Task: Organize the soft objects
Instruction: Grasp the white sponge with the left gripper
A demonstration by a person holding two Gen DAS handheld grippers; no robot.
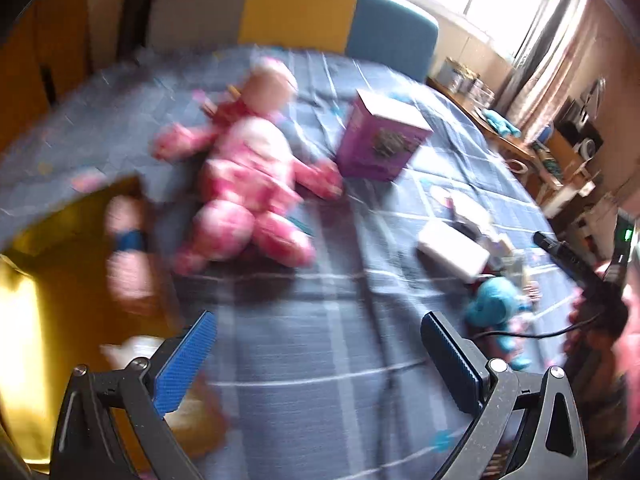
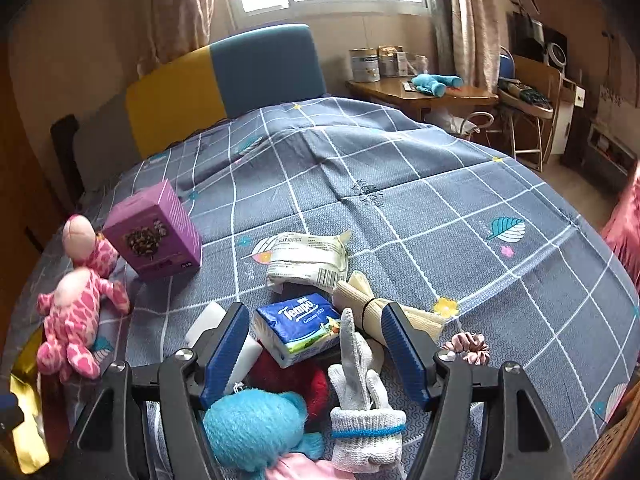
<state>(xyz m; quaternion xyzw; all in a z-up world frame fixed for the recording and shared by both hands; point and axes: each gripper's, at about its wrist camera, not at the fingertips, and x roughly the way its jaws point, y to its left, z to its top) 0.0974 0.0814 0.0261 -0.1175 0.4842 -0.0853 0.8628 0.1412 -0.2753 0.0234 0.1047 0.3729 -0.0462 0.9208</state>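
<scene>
Crowding the wide, empty right tongs (image 2: 316, 344): tissue pack (image 2: 298, 330), glove (image 2: 360, 392), blue plush (image 2: 252, 428).

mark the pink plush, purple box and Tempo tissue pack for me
pink plush toy (image 2: 74, 312), right wrist view, on its belly.
purple box (image 2: 154, 236), right wrist view, on its printed front face.
Tempo tissue pack (image 2: 298, 326), right wrist view, on the blue wrapper.

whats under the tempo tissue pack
The tissue pack lies partly on a red fuzzy thing and against a white block. What is beneath its middle is covered.
</scene>
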